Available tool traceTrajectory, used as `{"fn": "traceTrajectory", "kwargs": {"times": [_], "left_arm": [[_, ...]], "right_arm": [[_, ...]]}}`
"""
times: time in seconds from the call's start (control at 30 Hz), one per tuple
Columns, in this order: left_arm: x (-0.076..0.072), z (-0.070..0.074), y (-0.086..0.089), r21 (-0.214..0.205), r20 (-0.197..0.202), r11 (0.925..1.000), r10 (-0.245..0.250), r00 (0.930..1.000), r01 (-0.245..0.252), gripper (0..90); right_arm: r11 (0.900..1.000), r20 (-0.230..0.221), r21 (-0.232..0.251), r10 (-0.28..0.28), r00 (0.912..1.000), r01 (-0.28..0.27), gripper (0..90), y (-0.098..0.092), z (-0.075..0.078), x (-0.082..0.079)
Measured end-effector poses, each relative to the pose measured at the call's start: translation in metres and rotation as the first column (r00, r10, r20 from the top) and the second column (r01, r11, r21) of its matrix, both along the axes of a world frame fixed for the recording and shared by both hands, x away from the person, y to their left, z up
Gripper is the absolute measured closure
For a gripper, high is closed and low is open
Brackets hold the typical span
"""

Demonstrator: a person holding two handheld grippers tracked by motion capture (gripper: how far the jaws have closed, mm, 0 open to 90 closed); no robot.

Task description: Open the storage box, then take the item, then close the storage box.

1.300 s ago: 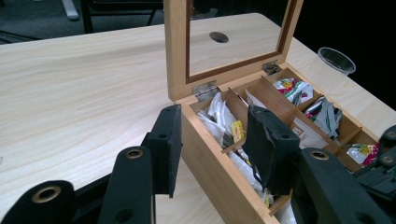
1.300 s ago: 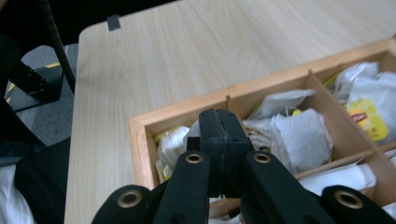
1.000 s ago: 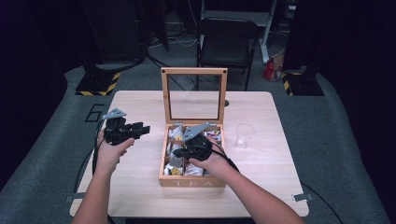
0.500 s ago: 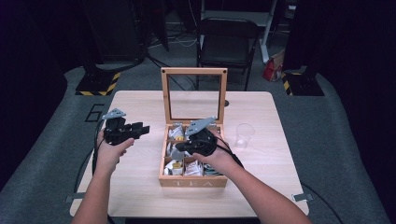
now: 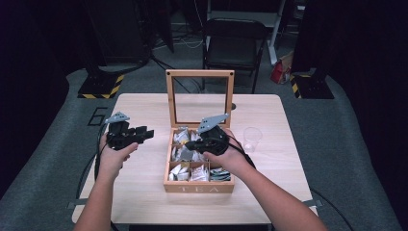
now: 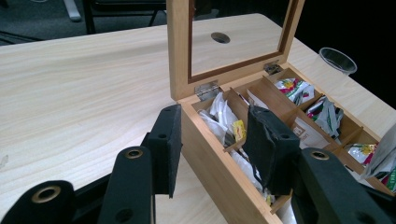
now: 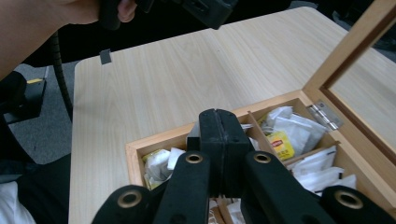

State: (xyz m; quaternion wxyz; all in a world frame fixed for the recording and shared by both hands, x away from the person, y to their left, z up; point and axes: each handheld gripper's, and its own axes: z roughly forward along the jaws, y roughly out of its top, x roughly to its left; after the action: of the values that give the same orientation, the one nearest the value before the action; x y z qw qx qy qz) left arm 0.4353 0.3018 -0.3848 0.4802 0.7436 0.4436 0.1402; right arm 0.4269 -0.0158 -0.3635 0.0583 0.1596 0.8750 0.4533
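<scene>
A wooden tea box (image 5: 198, 186) stands open mid-table, its glass lid (image 5: 199, 73) upright and several tea bags in its compartments. My right gripper (image 5: 190, 144) hovers over the box's left compartments. In the right gripper view its jaws (image 7: 218, 114) are pressed together, and a pale tea bag edge (image 7: 190, 135) peeks out beside them. That raised packet (image 6: 385, 156) also hangs at the right edge of the left gripper view. My left gripper (image 5: 146, 134) is held above the table left of the box, open (image 6: 212, 114), with nothing between its pads.
A clear plastic cup (image 5: 251, 138) stands on the table right of the box, also seen as the cup (image 6: 337, 58) beyond the lid. A black chair (image 5: 231, 43) stands past the table's far edge. Bare tabletop (image 5: 134, 192) lies left of the box.
My right gripper has risen a little over the box and shifted slightly. The left gripper has stayed where it was.
</scene>
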Motion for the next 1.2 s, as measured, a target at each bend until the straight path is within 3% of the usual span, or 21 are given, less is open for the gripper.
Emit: {"fn": "traceTrajectory", "kwargs": {"times": [0.77,1.2], "left_arm": [[0.0,0.0,0.002,-0.005,-0.002,1.0,0.008,1.0,-0.008,56.0],[-0.001,-0.001,0.003,-0.006,-0.007,0.9999,0.012,0.9999,-0.012,55.8]], "right_arm": [[0.9962,0.03,0.019,-0.085,0.9959,0.085,90.0,-0.037,0.018,0.01],[0.9875,0.041,0.02,-0.157,0.9868,0.156,90.0,-0.066,0.023,0.015]]}}
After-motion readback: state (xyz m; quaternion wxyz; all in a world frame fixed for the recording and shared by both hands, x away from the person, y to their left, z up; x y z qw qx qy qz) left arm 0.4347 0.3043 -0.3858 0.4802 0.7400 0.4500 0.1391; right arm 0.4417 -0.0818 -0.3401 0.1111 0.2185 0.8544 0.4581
